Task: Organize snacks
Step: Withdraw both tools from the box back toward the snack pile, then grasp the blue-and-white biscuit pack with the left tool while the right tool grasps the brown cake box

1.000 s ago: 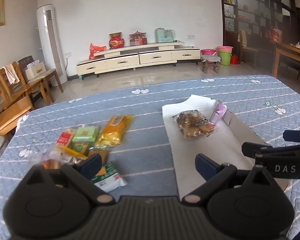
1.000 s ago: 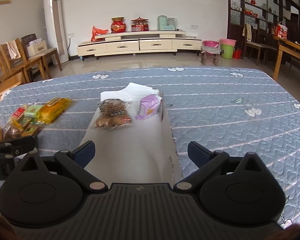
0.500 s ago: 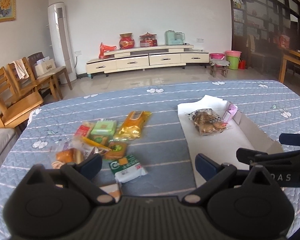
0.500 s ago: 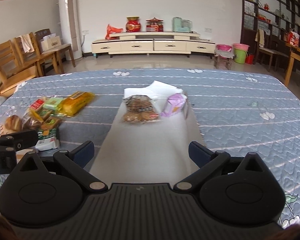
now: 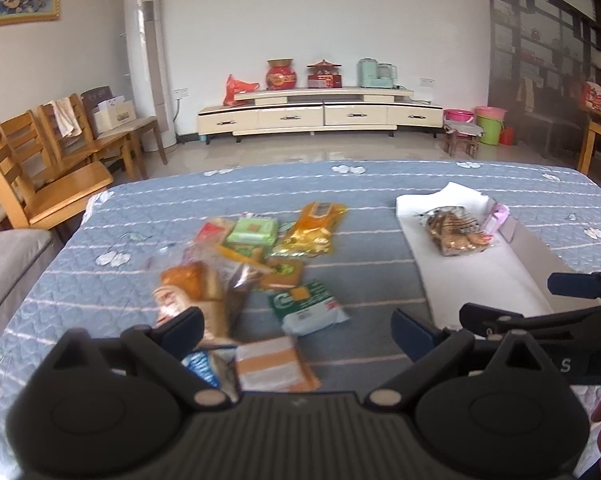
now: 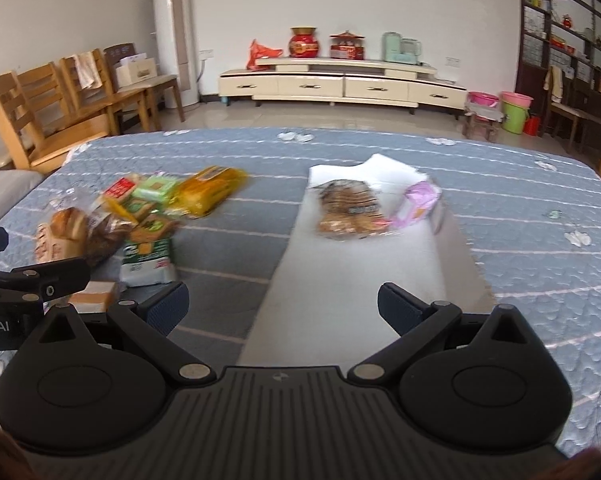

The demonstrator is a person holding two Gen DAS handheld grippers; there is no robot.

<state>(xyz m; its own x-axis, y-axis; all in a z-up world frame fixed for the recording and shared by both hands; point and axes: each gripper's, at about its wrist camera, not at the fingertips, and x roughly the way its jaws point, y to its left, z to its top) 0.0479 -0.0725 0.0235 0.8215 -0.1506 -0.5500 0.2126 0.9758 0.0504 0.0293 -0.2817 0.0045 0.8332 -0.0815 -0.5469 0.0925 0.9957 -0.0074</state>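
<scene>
Both tools hang above the near edge of the tabletop (image 5: 380,184), which is covered in a blue quilted cloth. The left hand-held gripper (image 5: 296,328) has its fingers spread wide with nothing between them, over the snack pile. The right hand-held gripper (image 6: 282,302) is likewise spread and empty, above the near end of the white tray (image 6: 352,272).

The loose snacks sit toward the left edge: a bread bag (image 5: 188,292), a green-and-white pack (image 5: 306,306), a striped orange pack (image 5: 274,364) closest to the near edge, a yellow pack (image 5: 314,228) and a light green pack (image 5: 252,230) farther back, all touching or overlapping. In the tray's far end lie a biscuit bag (image 6: 348,208) and, just beside it, a pink pack (image 6: 418,200) leaning on the tray wall.

These look like light, crinkly film wrappers, probably slippery and easily crushed. The bread should be the softest, so a pinch on its sealed end or loose film, rather than across the loaf, would likely spare it. The flat packs lie flush on the cloth; gripping a raised edge or crimped seam seems safest. The green-and-white pack lies at the pile's edge with one side overlapped by a brown packet, and looks the easiest pick for the left tool. Overlapping neighbours may drag along when one is lifted.
</scene>
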